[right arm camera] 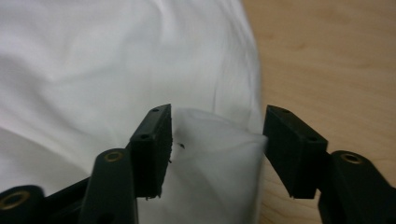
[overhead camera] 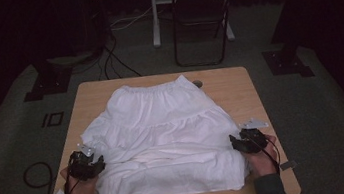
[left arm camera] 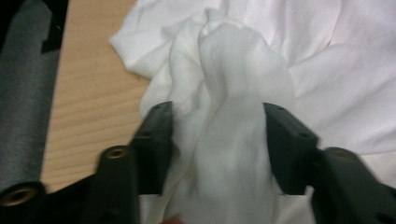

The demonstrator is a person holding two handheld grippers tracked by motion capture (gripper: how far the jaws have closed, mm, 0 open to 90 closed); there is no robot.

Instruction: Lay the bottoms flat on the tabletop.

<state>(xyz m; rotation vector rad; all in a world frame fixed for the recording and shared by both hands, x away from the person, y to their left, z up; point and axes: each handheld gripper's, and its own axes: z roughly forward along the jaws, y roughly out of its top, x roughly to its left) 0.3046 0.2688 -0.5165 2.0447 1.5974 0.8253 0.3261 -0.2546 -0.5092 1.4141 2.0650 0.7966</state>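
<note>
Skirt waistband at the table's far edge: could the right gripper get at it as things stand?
Probably yes. The right gripper stands open at the white skirt's near fold, and only flat cloth and bare table lie between it and the waistband.

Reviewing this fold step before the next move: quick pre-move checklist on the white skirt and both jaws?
1. Left gripper clear of cloth: not ok, a bunched ridge of the white skirt lies between its open jaws.
2. Right gripper clear of cloth: not ok, a folded edge sits between its open jaws.
3. Near hem folded up evenly: ok, high view shows a straight fold.
4. Skirt fully on the table: not ok, cloth hangs off the near left corner.
5. Waistband flat: ok.
</note>
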